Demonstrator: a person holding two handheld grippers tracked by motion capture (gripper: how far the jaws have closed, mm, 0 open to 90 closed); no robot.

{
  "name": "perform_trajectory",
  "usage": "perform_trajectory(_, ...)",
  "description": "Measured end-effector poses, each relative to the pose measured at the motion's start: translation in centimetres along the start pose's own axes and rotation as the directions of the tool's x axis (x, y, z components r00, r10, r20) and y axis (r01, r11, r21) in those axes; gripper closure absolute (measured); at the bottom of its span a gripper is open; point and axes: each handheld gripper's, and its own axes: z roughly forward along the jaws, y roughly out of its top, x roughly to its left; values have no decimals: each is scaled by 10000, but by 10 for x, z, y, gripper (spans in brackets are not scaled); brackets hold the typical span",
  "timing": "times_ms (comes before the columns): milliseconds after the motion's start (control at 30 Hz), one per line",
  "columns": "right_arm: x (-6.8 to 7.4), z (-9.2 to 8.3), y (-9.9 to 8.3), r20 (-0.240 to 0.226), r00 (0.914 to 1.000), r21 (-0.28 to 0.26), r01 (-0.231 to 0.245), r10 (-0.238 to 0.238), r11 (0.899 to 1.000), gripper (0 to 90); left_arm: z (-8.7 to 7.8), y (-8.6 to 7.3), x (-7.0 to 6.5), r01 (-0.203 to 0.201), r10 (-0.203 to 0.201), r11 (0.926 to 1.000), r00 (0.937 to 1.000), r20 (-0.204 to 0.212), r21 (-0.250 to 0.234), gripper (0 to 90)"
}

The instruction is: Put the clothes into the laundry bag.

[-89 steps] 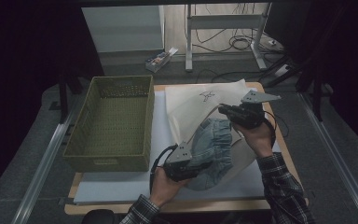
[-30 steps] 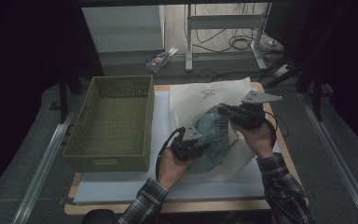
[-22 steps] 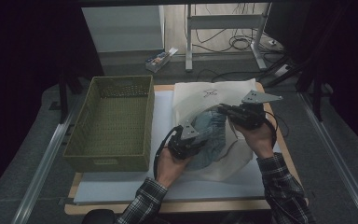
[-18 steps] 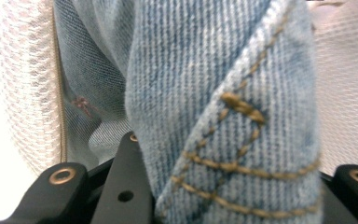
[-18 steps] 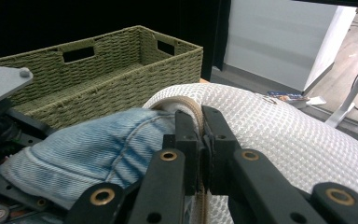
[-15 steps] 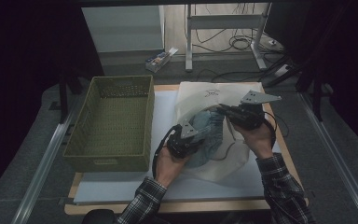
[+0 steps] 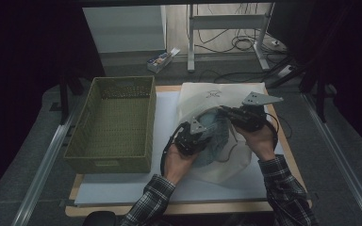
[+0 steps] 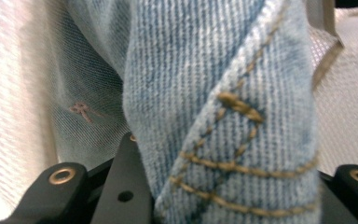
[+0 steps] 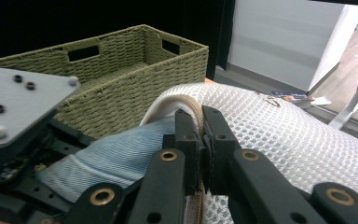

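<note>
High view: denim garment (image 7: 213, 134) sits mid-table, half inside the white mesh bag (image 7: 226, 101), right of the basket (image 7: 115, 125). Left gripper view: left gripper (image 8: 168, 196) clamped on denim. Right gripper view: right gripper (image 9: 201, 128) pinches the bag's rim. Looks like stuffing; next, push the denim deeper.

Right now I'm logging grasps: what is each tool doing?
Left tool: shut on the denim garment, pushing it into the bag.
Right tool: shut on the rim of the white mesh bag, holding its mouth up.
</note>
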Motion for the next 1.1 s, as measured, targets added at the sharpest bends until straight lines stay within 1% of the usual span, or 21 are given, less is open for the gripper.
perform_trajectory(167, 0, -1, 1, -33, 10000, -28, 0, -1, 10000, 847, 3, 5, 3, 125, -125, 9999, 9999, -64, -107, 710)
perform_trajectory(333, 0, -1, 0, -49, 10000, -21, -1, 1, 10000, 847, 8, 8, 5, 433, -436, 9987, 9990, -86, -282, 710)
perform_trajectory(400, 0, -1, 1, -76, 10000, -42, 5, -5, 10000, 847, 10, 9, 6, 611, -616, 9972, 9980, -107, -440, 710)
perform_trajectory(667, 2, -1, 1, -149, 9999, -31, 20, -20, 10000, 846, 15, 12, 11, 985, -993, 9925, 9950, -85, -720, 709)
perform_trajectory(1100, 4, -3, -1, -227, 9997, -12, 50, -50, 10000, 847, 21, 18, 16, 1233, -1256, 9878, 9919, -189, -947, 709)
